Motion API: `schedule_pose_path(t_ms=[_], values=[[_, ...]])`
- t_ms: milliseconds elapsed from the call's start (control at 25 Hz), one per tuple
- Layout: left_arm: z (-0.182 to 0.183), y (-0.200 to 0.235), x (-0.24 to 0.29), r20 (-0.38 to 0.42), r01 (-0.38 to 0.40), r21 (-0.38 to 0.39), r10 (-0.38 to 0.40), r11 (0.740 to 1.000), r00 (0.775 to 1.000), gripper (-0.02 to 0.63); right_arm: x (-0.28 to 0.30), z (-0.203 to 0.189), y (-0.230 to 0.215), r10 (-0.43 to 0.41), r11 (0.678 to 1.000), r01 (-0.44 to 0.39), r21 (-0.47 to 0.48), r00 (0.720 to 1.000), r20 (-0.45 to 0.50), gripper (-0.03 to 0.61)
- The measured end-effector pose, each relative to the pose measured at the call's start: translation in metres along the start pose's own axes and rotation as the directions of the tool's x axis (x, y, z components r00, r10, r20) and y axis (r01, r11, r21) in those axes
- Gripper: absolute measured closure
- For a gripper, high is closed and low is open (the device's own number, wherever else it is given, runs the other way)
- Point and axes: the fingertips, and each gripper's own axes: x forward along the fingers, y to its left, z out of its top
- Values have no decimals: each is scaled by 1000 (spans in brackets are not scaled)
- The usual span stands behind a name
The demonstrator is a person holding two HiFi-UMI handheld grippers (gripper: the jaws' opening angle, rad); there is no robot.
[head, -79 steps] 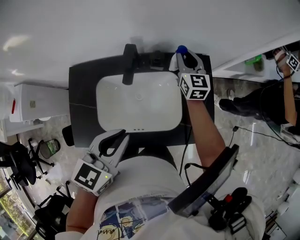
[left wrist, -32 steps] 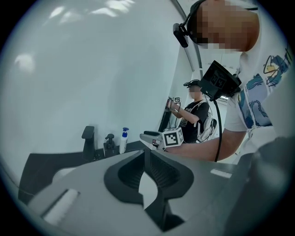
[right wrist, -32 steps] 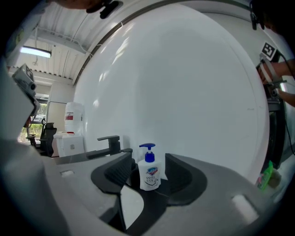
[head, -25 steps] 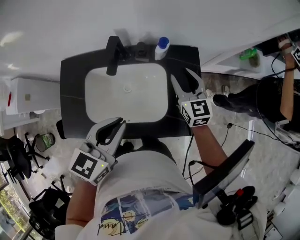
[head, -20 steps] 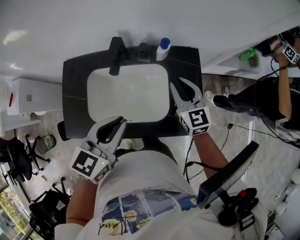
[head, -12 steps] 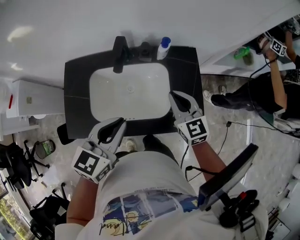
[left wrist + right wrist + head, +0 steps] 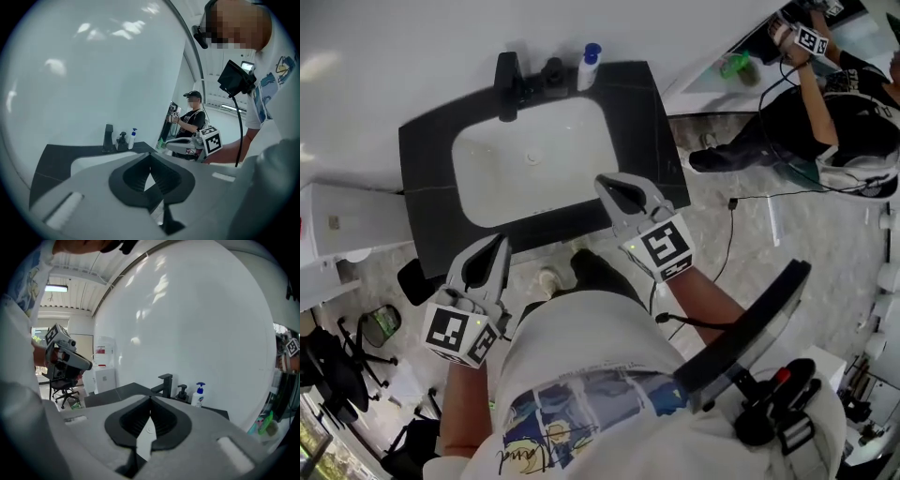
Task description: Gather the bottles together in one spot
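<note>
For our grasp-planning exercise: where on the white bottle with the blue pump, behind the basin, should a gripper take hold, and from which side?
Grip the white bottle round its plain body, below the blue pump, with the jaws level. Come from the basin side. The bottle stands upright, the wall is right behind it, and the black dispenser stands close on its faucet side.

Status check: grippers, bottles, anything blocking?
Left gripper and right gripper shut, empty, near counter front. White bottle beside black dispenser, behind sink. Nothing blocking.
</note>
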Motion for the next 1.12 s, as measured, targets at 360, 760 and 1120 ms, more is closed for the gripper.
schedule_pose_path(t_ms=[360,760,1120], values=[[-39,-1,-34,-20,32,18,-32,999,999,611,-22,7,64,6,1000,-6,8,1000,3,578],[-67,4,-63,-52,52,69,-49,996,997,611,-31,4,108,-7,1000,6,-21,1000,-24,578],[-74,4,-92,-33,43,73,-40,996,999,611,-33,15,137,-2,998,1,-55,1000,-12,578]])
